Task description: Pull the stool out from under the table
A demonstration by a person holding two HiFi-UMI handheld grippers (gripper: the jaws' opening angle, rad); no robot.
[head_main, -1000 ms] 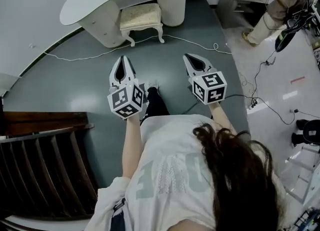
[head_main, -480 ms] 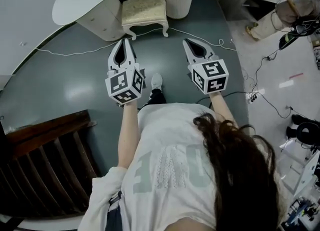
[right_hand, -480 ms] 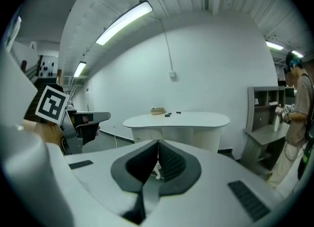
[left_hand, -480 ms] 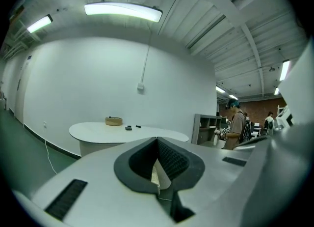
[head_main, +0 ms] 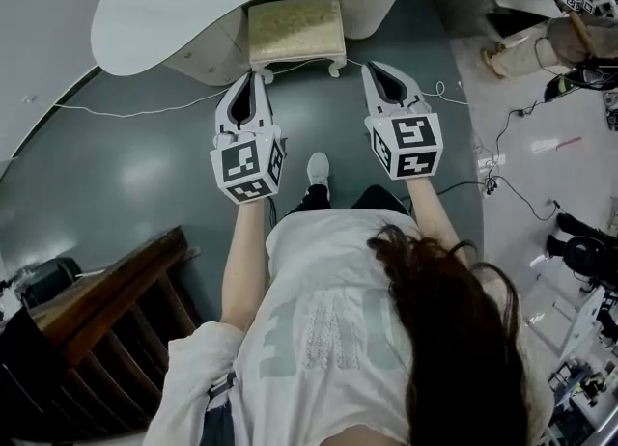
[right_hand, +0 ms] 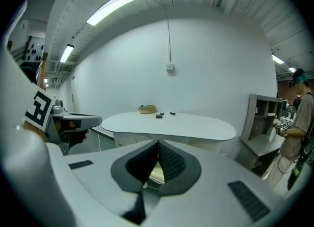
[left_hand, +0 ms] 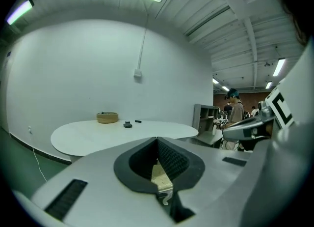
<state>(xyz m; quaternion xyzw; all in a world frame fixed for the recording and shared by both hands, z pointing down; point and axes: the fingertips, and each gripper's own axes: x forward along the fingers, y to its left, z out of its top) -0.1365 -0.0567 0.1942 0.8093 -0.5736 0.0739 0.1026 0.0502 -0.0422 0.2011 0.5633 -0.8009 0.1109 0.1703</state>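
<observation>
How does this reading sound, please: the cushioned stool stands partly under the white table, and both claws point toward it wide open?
Only the claws are wrong: the left claw and right claw are shut and empty, as each gripper view shows. The cushioned stool does stand partly under the white table, with both pointing toward it.

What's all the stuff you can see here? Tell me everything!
white curved table: one, top of the head view.
cream padded stool: one, white legs, tucked under the table.
tan woven basket: one, on the table's far side.
small dark objects: two or three, near the basket.
white cable: one, on the grey-green floor.
dark wooden slatted frame: one, lower left.
grey shelf unit: one, right of the table.
other person: one, light clothes, upper right.
white shoe: one, between the grippers.
left gripper: one, white, shut, empty.
right gripper: one, white, shut, empty.
</observation>
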